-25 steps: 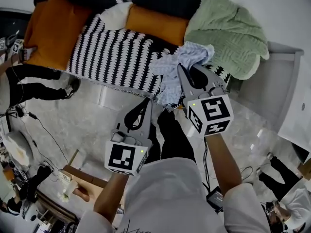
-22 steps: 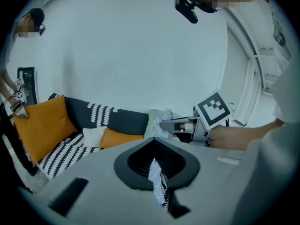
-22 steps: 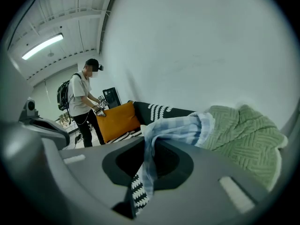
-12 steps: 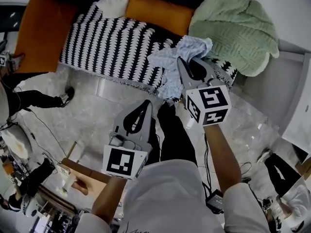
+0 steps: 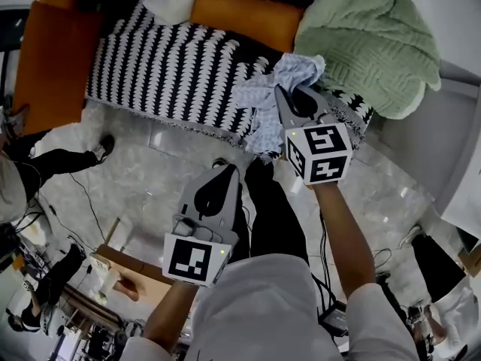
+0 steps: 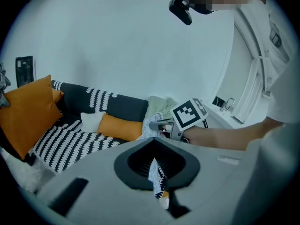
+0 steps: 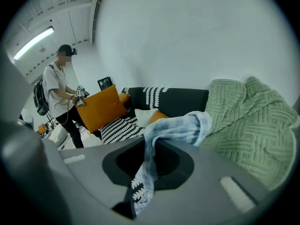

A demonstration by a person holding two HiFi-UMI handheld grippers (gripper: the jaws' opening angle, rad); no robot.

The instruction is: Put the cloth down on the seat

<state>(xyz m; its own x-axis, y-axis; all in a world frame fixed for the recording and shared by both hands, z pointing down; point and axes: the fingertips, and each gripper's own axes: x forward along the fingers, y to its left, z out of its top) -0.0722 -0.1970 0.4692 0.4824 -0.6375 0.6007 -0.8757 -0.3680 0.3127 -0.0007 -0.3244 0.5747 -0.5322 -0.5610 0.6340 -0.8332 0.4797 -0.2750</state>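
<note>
A pale blue checked cloth (image 5: pixel 259 100) hangs bunched from my right gripper (image 5: pixel 282 96), which is shut on it. It hangs over the front edge of the sofa's black-and-white patterned seat (image 5: pixel 173 66), beside the green blanket. In the right gripper view the cloth (image 7: pixel 176 128) drapes over and down between the jaws of the right gripper (image 7: pixel 143 153). My left gripper (image 5: pixel 228 173) is lower, over the floor in front of the sofa, shut and holding nothing. The left gripper view looks past the left gripper (image 6: pixel 153 165) at the right gripper (image 6: pixel 159 124) and the seat (image 6: pixel 70 142).
A green knitted blanket (image 5: pixel 368 43) covers the sofa's right end. Orange cushions (image 5: pixel 52 59) (image 5: pixel 244 21) and a white pillow (image 5: pixel 171 6) lie on the seat's left and back. A person (image 7: pixel 61 93) stands left of the sofa. Stone floor (image 5: pixel 143 179) lies below.
The head view has shifted a little. The right gripper keeps its hold on the cloth at the sofa's front edge. The left gripper sits slightly lower in the picture.
</note>
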